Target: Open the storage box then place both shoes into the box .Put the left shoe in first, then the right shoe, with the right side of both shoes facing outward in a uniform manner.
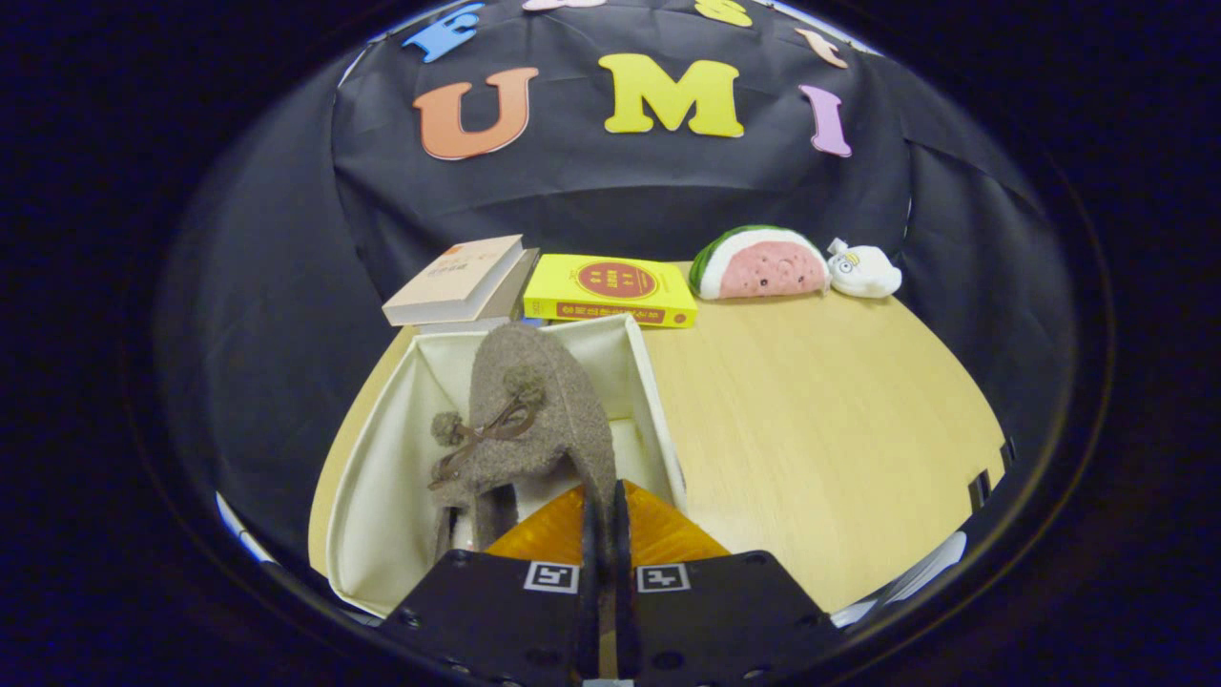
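Box point(382, 477) was open; the gripper point(604, 496) sat clamped on a fuzzy slipper's point(534, 410) heel rim, hanging it inside just ahead. Release remained; second shoe unseen.

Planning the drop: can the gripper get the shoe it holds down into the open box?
Probably yes. The gripper is shut on the brown shoe, which hangs over the open storage box; nothing visible blocks the way down.

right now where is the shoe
In the gripper view the brown shoe hangs inside the open storage box, pinched at its rim by the closed gripper, with the books just beyond the box.
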`<state>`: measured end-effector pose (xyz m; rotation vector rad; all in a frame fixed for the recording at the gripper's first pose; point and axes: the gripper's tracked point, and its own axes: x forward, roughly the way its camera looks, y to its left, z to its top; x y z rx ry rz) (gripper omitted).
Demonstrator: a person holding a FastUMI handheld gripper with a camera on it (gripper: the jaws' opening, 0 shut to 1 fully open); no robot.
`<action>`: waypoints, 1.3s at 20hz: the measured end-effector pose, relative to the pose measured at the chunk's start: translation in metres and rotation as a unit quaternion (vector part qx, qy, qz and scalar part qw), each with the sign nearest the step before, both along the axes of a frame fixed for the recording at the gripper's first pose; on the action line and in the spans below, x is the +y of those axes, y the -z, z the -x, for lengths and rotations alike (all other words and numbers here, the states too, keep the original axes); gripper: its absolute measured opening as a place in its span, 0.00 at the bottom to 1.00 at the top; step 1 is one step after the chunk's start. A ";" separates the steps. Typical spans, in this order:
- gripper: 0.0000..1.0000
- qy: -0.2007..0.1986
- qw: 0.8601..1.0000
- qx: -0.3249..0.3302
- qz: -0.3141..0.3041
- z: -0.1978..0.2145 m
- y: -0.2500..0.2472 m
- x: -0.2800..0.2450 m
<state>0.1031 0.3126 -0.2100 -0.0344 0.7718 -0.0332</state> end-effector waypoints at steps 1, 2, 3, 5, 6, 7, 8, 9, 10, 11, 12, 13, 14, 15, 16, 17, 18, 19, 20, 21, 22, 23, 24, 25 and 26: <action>0.08 -0.004 1.000 0.000 -0.011 0.002 0.000 0.002; 0.14 -0.005 1.000 0.002 -0.014 0.003 0.000 0.004; 0.14 -0.002 1.000 -0.008 -0.017 0.004 -0.007 0.002; 0.11 -0.003 0.999 -0.042 -0.016 0.002 -0.028 -0.004; 0.14 -0.008 0.998 -0.065 -0.011 0.001 -0.041 -0.009; 0.19 -0.011 0.996 -0.088 -0.009 0.001 -0.054 -0.015; 0.23 -0.014 0.994 -0.112 -0.009 0.005 -0.067 -0.021; 0.28 -0.017 0.990 -0.137 -0.009 0.009 -0.082 -0.029; 0.33 -0.019 0.986 -0.163 -0.007 0.013 -0.099 -0.038; 0.38 -0.017 0.982 -0.188 -0.004 0.017 -0.114 -0.048; 0.43 -0.017 0.977 -0.212 -0.003 0.023 -0.127 -0.056; 0.45 -0.018 0.972 -0.234 0.000 0.029 -0.140 -0.064; 0.46 -0.016 0.967 -0.254 0.005 0.036 -0.152 -0.075; 0.47 -0.016 0.962 -0.273 0.007 0.042 -0.165 -0.083; 0.49 -0.013 0.956 -0.293 0.011 0.048 -0.176 -0.093; 0.55 -0.015 0.951 -0.310 0.010 0.054 -0.187 -0.100; 0.61 -0.018 0.946 -0.324 0.008 0.060 -0.193 -0.104; 0.67 -0.018 0.942 -0.334 0.010 0.065 -0.198 -0.112; 0.73 -0.017 0.941 -0.339 0.012 0.069 -0.199 -0.121; 0.79 -0.024 0.938 -0.345 0.010 0.075 -0.199 -0.126; 0.85 -0.031 0.936 -0.351 0.008 0.079 -0.198 -0.129; 0.92 -0.037 0.932 -0.360 0.009 0.082 -0.200 -0.136; 0.98 -0.038 0.930 -0.365 0.011 0.083 -0.199 -0.144; 0.97 -0.033 0.929 -0.369 0.014 0.086 -0.196 -0.156; 0.97 -0.026 0.927 -0.373 0.016 0.087 -0.196 -0.166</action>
